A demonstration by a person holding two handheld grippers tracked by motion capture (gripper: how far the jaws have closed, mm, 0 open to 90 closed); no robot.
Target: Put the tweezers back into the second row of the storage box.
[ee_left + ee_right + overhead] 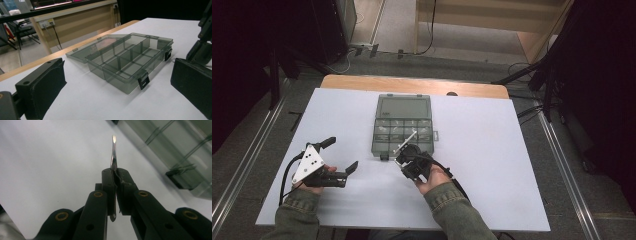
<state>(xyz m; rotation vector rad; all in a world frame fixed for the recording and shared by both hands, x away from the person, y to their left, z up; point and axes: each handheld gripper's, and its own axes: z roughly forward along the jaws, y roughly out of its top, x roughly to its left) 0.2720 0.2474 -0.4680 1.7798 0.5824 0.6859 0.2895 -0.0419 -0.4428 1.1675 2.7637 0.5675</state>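
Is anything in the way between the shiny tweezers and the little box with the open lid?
Nothing visible. The right gripper clamps the tweezers, whose tip already reaches over the compartment box, seen from above. Its lid lies folded back, leaving the compartments uncovered.

You are sitting at a white-topped, wood-edged table [492, 145] on grey carpet floor [242, 150]; black curtains [607, 75] are hanging alongside.

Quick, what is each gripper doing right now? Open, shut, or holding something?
Left gripper: open, holding nothing.
Right gripper: shut on thin metal tweezers, beside the open compartment box.
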